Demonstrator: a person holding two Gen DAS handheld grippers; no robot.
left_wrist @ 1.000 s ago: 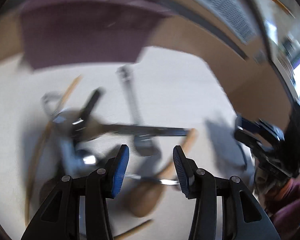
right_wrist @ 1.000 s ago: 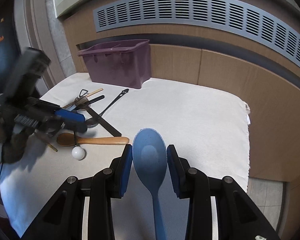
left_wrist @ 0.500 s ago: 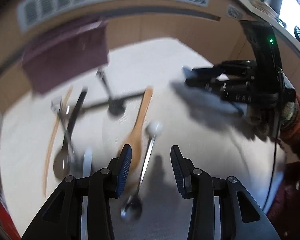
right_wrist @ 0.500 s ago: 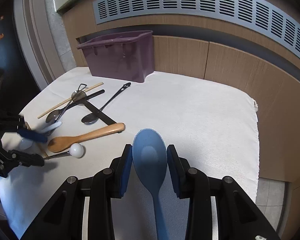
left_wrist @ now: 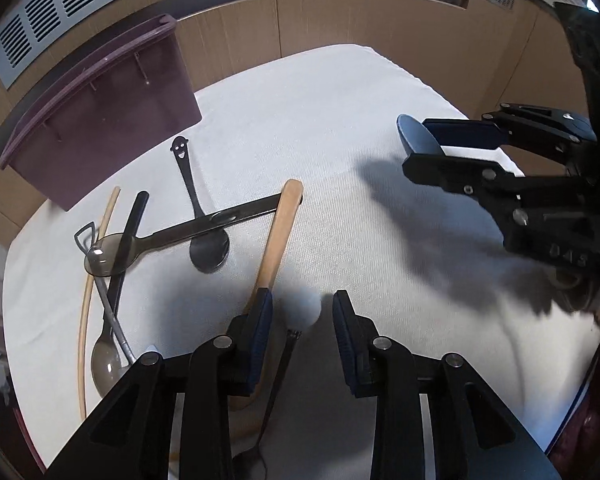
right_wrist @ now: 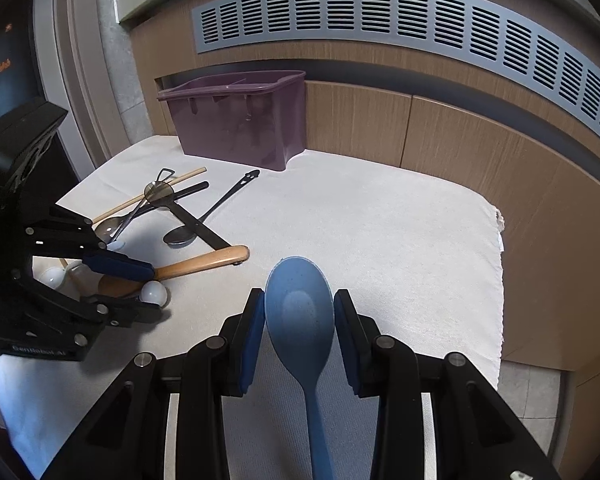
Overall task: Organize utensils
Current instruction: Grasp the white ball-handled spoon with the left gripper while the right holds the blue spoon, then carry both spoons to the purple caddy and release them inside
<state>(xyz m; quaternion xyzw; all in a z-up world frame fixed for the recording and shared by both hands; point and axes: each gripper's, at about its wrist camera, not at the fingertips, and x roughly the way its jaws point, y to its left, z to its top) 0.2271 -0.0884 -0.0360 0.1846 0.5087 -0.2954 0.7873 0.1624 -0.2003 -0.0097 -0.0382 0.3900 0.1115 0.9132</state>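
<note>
A: R gripper (right_wrist: pixel 299 322)?
B: Clamped on the blue spoon (right_wrist: pixel 300 312), bowel fwd between the pads, handle running back under the cam. Held above the white cloth (right_wrist: pixel 380 232).
A: L gripper (left_wrist: pixel 302 318)?
B: Jaws apart, nothing gripped. Low over the cloth, white ball (left_wrist: pixel 303 309) of a thin metal utensil sits between the fingers; can't tell if touching.
A: What's crowding it?
B: Wooden spoon (left_wrist: pixel 278 232) right beside the L finger, handle angling away, bowl end hidden under the finger. Further L there's a pile: black smiley spoon (left_wrist: pixel 198 216), dark flat-handled spoon (left_wrist: pixel 172 236) laid across it, steel spoon (left_wrist: pixel 107 360), black stick (left_wrist: pixel 130 240), long wood stick (left_wrist: pixel 90 300). All overlapping.
A: Bin?
B: Purple bin (right_wrist: pixel 240 120) at the cloth's far edge vs wood wall, upright, divider visible inside. Well apart from both grippers.
A: Grippers rel to each other?
B: Apart, pile's near L.
</note>
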